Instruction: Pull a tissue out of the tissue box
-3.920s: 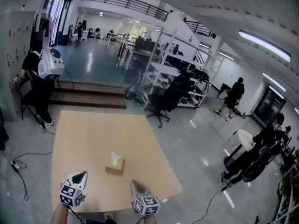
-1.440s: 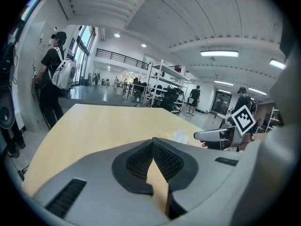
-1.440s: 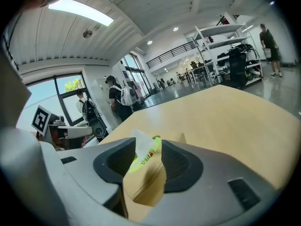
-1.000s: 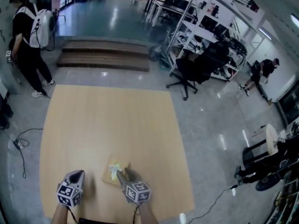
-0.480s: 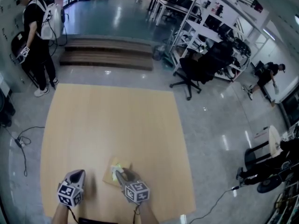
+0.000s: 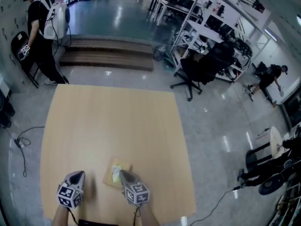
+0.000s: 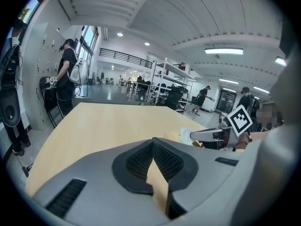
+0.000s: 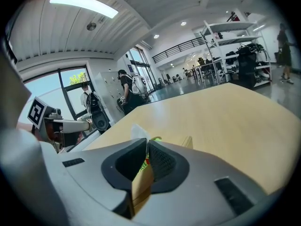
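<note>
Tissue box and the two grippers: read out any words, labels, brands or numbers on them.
No text here can be read.
Tissue box: green print, too small and blurred to read.
Marker cubes on the left gripper and right gripper: black-and-white square patterns, no words or numbers.
</note>
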